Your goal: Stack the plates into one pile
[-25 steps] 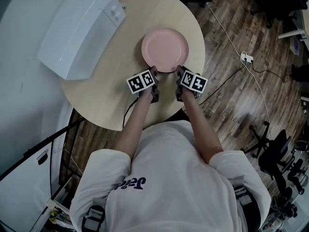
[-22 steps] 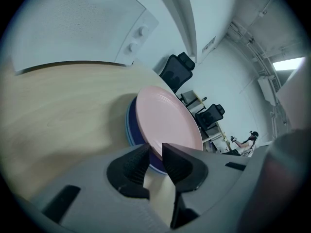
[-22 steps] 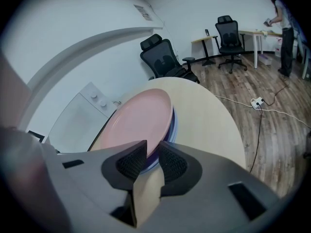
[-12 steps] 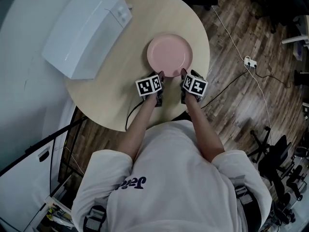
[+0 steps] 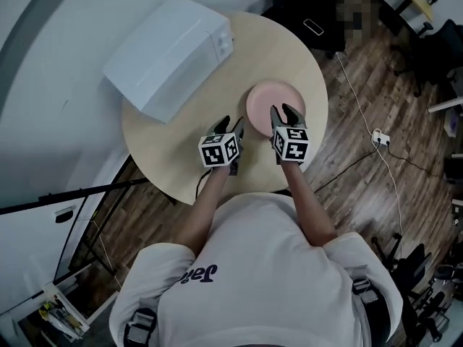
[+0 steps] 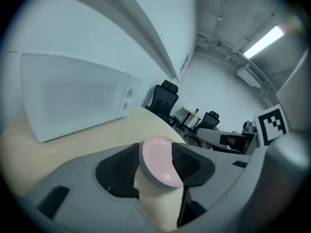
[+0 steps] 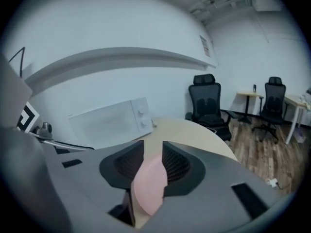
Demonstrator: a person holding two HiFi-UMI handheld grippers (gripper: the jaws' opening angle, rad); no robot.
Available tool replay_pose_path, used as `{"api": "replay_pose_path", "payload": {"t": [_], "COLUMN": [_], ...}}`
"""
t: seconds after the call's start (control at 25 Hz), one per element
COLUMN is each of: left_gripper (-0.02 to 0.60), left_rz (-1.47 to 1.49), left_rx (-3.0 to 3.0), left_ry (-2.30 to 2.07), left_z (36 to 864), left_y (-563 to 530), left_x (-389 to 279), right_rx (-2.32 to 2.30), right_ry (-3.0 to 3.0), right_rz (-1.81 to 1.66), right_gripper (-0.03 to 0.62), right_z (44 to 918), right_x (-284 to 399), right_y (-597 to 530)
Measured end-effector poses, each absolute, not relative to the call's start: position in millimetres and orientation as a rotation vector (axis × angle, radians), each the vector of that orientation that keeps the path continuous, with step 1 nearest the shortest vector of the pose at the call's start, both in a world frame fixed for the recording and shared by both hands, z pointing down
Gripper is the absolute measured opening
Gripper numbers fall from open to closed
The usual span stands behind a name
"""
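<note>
On the round desk (image 5: 163, 147) the pink plates (image 5: 264, 96) sit as one pile — my left gripper (image 5: 230, 127) and right gripper (image 5: 283, 114) have just spread their jaws and lifted clear, holding nothing; stacking looks finished.

Round pale wooden table (image 5: 166, 154), a white microwave (image 5: 170, 56) and a pile of pink plates (image 5: 269, 94) directly on it

A round table (image 5: 173, 150) of pale, matt wood. At its 3 o'clock, smooth pink plates (image 5: 271, 98) with a soft sheen. At 10 o'clock, a white microwave (image 5: 170, 56), smooth and faintly glossy. Dark wood-plank floor (image 5: 340, 186). White cloth shirt (image 5: 260, 266).
</note>
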State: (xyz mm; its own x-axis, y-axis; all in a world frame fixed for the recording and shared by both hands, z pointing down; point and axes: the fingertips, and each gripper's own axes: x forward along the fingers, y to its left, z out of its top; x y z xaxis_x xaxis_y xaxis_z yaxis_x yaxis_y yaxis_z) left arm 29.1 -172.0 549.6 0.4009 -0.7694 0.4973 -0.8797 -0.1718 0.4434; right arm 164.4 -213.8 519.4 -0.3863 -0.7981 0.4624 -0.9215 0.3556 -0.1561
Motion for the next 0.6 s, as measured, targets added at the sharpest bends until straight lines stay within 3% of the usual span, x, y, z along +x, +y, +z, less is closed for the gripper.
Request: {"api": "replay_pose_path", "payload": {"t": [0.04, 0.16, 0.4, 0.6], "left_gripper": [0.213, 0.173, 0.038, 0.014], "left_rz": [0.191, 0.161, 0.1, 0.018], "left_rx": [1.997, 2.053, 2.113, 2.151], "left_ry": [-1.45, -1.591, -1.857, -2.011], "left_z": [535.8, 497.0, 435.4, 396.1], "left_y": [-171.5, -168.3, -147.5, -125.9], "left_x": [18.1, -14.0, -69.3, -97.4], "right_rx": [1.491, 1.396, 1.275, 1.24], "right_ry": [-2.368, -2.512, -2.677, -2.728], "right_rz": [0.51, 0.377, 0.211, 0.104], "right_gripper": [0.097, 0.049, 0.023, 0.015], "right_z": [501.6, 454.4, 391.2, 368.6], "right_x": [148.3, 104.0, 43.9, 21.6], "right_y": [-213.4, -209.6, -191.9, -175.1]}}
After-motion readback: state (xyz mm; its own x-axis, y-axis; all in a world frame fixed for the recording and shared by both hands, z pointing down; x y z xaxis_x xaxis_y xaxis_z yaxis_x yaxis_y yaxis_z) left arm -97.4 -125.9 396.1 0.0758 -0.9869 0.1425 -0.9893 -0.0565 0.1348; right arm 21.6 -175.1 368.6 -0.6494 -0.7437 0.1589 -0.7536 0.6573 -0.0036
